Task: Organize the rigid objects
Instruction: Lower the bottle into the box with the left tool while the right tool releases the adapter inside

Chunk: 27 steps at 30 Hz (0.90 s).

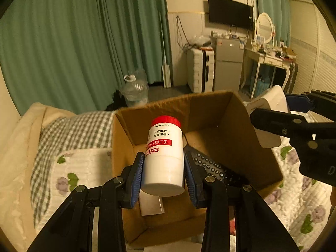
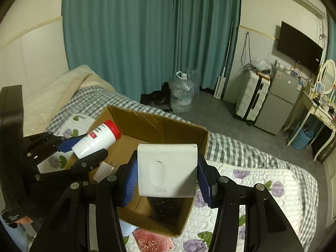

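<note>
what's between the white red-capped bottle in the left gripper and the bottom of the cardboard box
Nothing visible blocks it. The white red-capped bottle, clamped in the left gripper, hangs over the open brown cardboard box. A black remote control lies inside to its right, a flat pale item underneath.

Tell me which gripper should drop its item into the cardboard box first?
Probably left. The left gripper holds the white bottle directly over the open cardboard box, above bare floor beside the remote. The right gripper holds its white device over the box's near edge.
</note>
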Each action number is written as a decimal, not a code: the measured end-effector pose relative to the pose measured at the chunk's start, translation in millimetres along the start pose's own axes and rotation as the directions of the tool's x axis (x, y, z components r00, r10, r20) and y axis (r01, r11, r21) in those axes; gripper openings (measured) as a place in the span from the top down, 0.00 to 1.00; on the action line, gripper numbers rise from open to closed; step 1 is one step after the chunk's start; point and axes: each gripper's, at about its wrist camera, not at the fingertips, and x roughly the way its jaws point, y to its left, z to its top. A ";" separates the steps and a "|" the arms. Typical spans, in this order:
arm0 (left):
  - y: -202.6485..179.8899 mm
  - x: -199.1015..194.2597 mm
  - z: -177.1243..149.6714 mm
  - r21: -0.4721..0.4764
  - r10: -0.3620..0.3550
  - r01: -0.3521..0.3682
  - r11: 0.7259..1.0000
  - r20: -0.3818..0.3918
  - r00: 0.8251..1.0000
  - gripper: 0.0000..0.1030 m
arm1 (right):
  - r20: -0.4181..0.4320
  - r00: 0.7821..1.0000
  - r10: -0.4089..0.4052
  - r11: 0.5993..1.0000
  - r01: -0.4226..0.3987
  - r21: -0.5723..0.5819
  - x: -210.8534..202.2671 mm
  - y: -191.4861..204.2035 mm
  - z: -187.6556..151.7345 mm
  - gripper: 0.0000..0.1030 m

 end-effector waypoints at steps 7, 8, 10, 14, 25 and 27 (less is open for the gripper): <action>1.0 8.5 -6.4 -0.020 0.032 -0.031 0.999 0.025 0.999 0.31 | -0.038 0.999 0.014 1.000 -0.013 0.005 23.9 -2.7 -13.7 0.51; 2.0 8.4 -6.9 -0.025 0.043 -0.043 0.999 0.026 0.999 0.30 | -0.040 0.999 0.008 1.000 -0.008 0.005 24.0 -2.4 -12.7 0.51; 6.4 8.1 -7.1 -0.037 0.032 -0.032 0.999 0.009 0.999 0.30 | -0.037 0.999 0.000 1.000 0.001 0.004 21.4 -1.7 -11.5 0.51; 19.0 -1.4 -9.2 -0.079 0.025 -0.023 0.997 0.022 0.999 0.30 | -0.052 0.999 -0.007 1.000 0.008 0.006 28.3 -2.1 -3.6 0.51; 45.9 -47.9 -18.0 -0.121 0.065 -0.060 0.991 0.036 0.997 0.30 | -0.072 0.996 -0.058 0.998 0.060 0.026 39.7 7.1 -12.7 0.30; 50.9 -60.7 -20.0 -0.129 0.071 -0.065 0.989 0.042 0.997 0.30 | -0.057 0.996 -0.062 0.997 0.064 0.031 22.2 7.5 -11.9 0.30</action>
